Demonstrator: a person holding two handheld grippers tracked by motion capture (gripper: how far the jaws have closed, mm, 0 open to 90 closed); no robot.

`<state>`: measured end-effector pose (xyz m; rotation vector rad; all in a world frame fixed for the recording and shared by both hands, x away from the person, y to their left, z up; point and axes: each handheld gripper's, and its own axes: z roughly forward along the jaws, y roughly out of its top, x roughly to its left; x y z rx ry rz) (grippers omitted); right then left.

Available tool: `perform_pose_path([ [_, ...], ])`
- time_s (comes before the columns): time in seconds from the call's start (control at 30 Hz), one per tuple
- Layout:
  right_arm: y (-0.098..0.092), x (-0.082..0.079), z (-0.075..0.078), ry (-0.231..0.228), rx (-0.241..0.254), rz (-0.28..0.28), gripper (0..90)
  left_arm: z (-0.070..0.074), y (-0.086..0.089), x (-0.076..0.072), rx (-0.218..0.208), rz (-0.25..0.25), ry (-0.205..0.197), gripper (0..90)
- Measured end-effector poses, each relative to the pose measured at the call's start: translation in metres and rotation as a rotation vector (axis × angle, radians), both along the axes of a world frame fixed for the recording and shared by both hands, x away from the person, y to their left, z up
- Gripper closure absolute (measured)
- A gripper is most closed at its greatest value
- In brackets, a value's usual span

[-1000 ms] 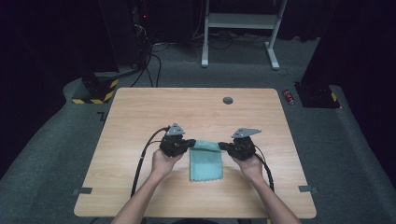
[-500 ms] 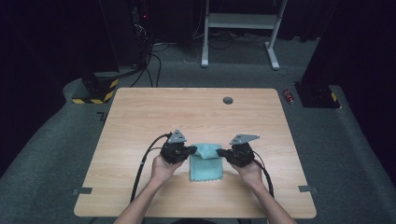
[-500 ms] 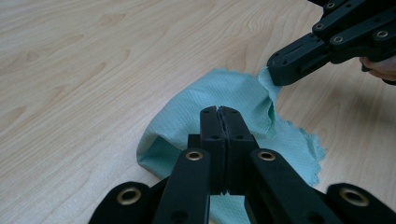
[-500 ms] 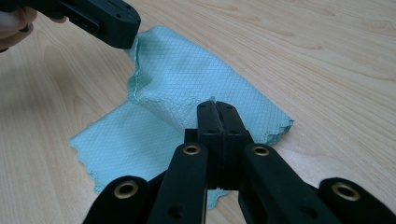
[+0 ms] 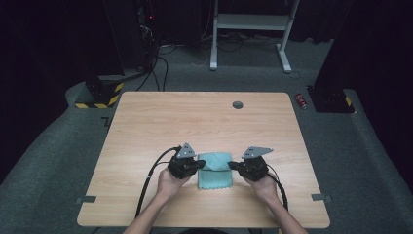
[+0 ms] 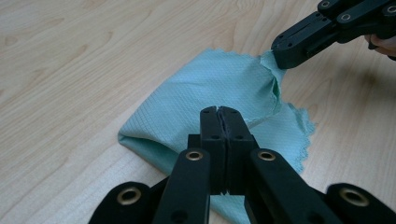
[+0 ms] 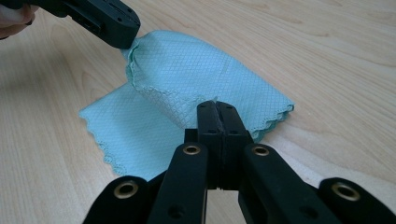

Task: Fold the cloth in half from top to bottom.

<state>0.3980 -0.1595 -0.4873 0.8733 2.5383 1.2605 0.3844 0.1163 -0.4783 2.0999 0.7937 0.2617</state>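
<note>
A teal microfibre cloth lies on the near middle of the wooden table, partly folded over itself, with the two grippers at its left and right sides. The left gripper has its jaws pressed together on the cloth's left corner – in the left gripper view the black jaws meet with the fabric pinched between their tips and the cloth stretching away behind them. The right gripper is likewise clamped on the cloth's right corner; in the right gripper view its jaws are closed tight on the edge of the upper layer of the cloth. In both gripper views the other gripper shows farther off, biting a raised, puckered corner of the fabric – the held layer lifts off the table while the lower layer, with its scalloped edge, lies flat on the wood. A hand holds the left gripper and a hand holds the right one, forearms coming in from the near edge. A black cable trails from the left gripper toward the near edge. Far on the table sits a small dark round grommet.
</note>
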Motion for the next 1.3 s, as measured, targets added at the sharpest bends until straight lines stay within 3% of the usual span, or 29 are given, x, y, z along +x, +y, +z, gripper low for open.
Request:
perform_pose_path([
  [0.1,0.001,-0.004,-0.002,-0.002,-0.005,0.010,90.0,-0.003,0.000,-0.002,0.023,-0.004,-0.008,88.9],
  [0.43,-0.001,-0.009,-0.011,0.009,-0.009,0.023,90.0,-0.012,0.001,-0.009,0.027,-0.008,0.009,89.0],
  [0.8,-0.001,-0.017,-0.018,0.015,-0.011,0.037,90.0,-0.021,0.004,-0.013,0.000,0.006,0.022,89.0],
  [1.3,-0.002,-0.021,-0.025,0.019,-0.029,0.043,90.0,-0.029,0.003,-0.019,-0.007,0.004,0.028,88.9],
])
